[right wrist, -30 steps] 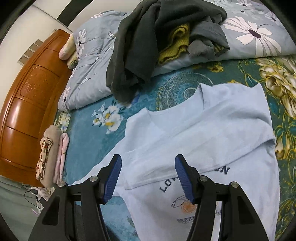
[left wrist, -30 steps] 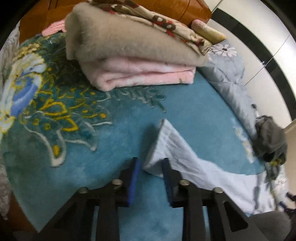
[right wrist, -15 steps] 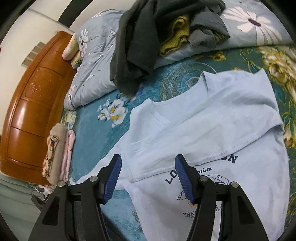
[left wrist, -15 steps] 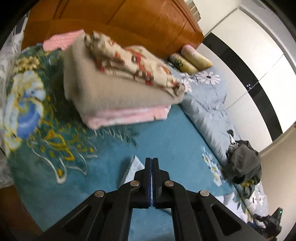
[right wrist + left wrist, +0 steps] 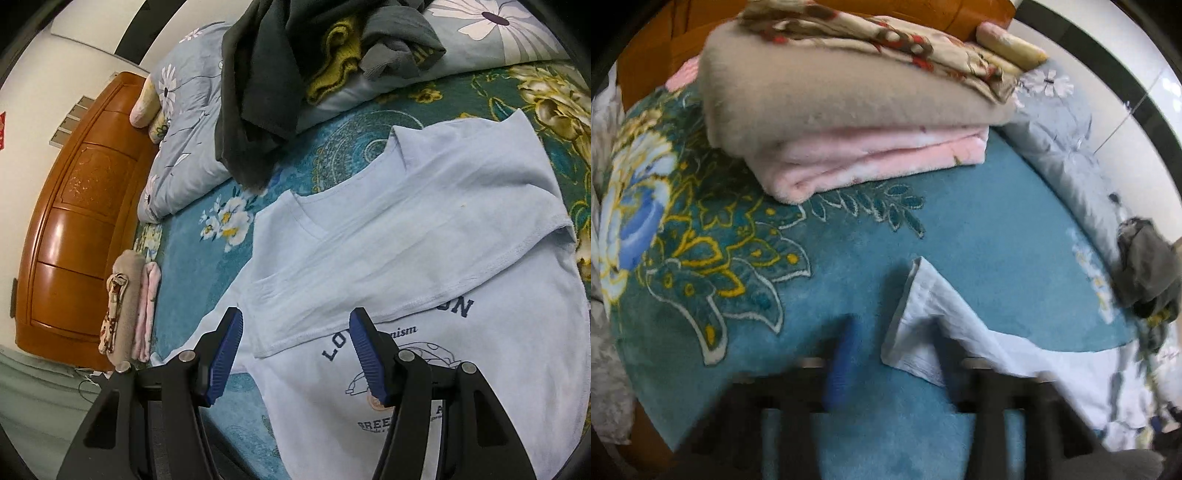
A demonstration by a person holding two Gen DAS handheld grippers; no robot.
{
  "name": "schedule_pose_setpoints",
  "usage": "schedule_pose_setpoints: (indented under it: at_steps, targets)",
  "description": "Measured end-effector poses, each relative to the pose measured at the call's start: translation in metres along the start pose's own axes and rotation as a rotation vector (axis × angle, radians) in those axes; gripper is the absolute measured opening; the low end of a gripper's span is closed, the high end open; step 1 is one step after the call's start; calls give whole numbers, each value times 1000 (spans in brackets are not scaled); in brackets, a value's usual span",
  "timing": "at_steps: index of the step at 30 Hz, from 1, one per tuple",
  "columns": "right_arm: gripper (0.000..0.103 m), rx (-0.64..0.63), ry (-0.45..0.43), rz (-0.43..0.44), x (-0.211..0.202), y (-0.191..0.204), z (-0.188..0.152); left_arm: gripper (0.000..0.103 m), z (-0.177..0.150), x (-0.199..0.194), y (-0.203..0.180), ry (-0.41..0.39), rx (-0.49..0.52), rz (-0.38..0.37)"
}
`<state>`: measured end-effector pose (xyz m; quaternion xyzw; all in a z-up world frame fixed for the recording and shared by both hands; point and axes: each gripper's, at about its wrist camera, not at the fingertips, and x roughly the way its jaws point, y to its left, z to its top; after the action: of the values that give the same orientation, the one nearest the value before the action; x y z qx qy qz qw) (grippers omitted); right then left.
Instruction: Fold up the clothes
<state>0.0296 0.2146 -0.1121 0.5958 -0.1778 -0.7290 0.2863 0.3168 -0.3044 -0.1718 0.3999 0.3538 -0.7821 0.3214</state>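
Plush teal blanket (image 5: pixel 192 266) — smooth pale-blue T-shirt (image 5: pixel 443 258)

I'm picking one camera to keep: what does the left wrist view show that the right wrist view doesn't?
Left only: the sleeve end close up, and the blue flower on the bedspread. Right only: the shirt's print, its neckline, and the sleeve folded across the chest. Both: the shirt, the folded stack, the dark pile, the headboard.
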Motion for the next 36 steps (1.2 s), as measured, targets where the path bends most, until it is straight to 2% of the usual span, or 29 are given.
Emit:
schedule_pose_setpoints:
  at_steps: [4,5,6,7,9,12,15,18,20,24,29,32,36]
  targets:
    - [61,6,8,-7,3,-2,-2,50,-5,1,-2,-6,7,23]
    - [61,6,11,-10,4,-3,-3,46,-6,1,-4,-7,10,35]
    - [61,9,14,-12,5,-3,-4,34,-8,2,-5,-1,3,30]
    - [61,13,12,-12,7,-4,-5,28,-9,3,-6,7,-5,19]
    - [61,21,13,-13,9,-5,-6,5,-11,4,-6,18,-35,3]
    - [61,16,19,0,11,-2,-7,4,-10,-8,-2,-8,-87,-39]
    - [61,-5,17,13,9,0,-7,4,-2,-44,4,-83,-126,-127]
    - [61,5,13,30,10,-4,-6,4,10,-84,-5,-142,-96,-187]
    - [61,21,12,47,12,-8,-6,4,20,-104,-24,-164,-46,-198]
    - [61,34,4,81,12,-12,-5,4,40,-134,-81,-191,25,-283]
    - [61,38,-18,127,3,-16,0,4,53,-170,-195,-211,192,-485]
    - [61,50,-53,133,-12,-26,6,4,47,-176,-275,-167,289,-620]
    - [61,87,-105,123,-34,-50,11,4,15,-158,-376,-58,427,-696]
